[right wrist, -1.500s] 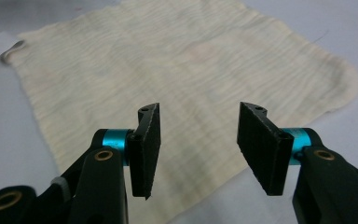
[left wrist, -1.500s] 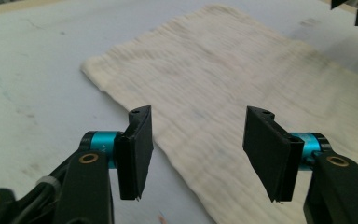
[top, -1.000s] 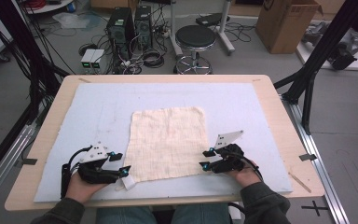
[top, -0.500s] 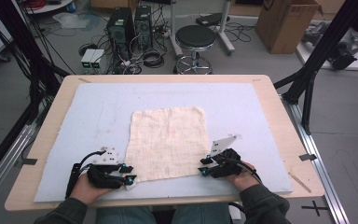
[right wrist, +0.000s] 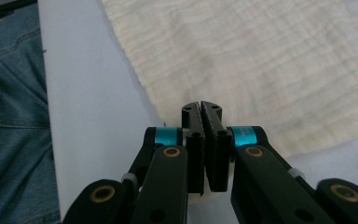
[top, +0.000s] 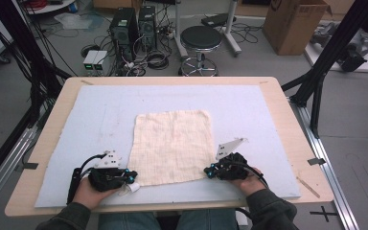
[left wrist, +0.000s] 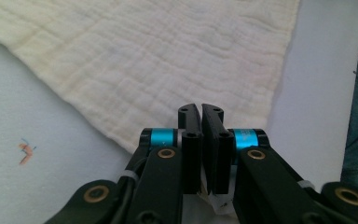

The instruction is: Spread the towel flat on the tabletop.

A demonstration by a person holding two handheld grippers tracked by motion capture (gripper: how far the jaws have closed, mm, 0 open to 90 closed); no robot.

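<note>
In the high view, a cream cloth lies flat on the pale blue mat that covers the desk. The left hand-held gripper sits at the near left corner of the cloth, and the right hand-held gripper sits at the near right corner. The rest of the cloth stretches away in front of both.

In the left gripper view, the left hand-held gripper has its jaws pressed together; they have just been closing. The cloth spreads out ahead of the tips, and its corner goes under them. A bit of cloth seems to be pinched low between the jaws, but this part is dark.

In the right gripper view, the right hand-held gripper is also pressed together after closing just now. The cloth lies ahead and to the right of the tips, and its corner edge is caught between the jaws. Blue jeans are seen at the left, beyond the mat edge.
</note>
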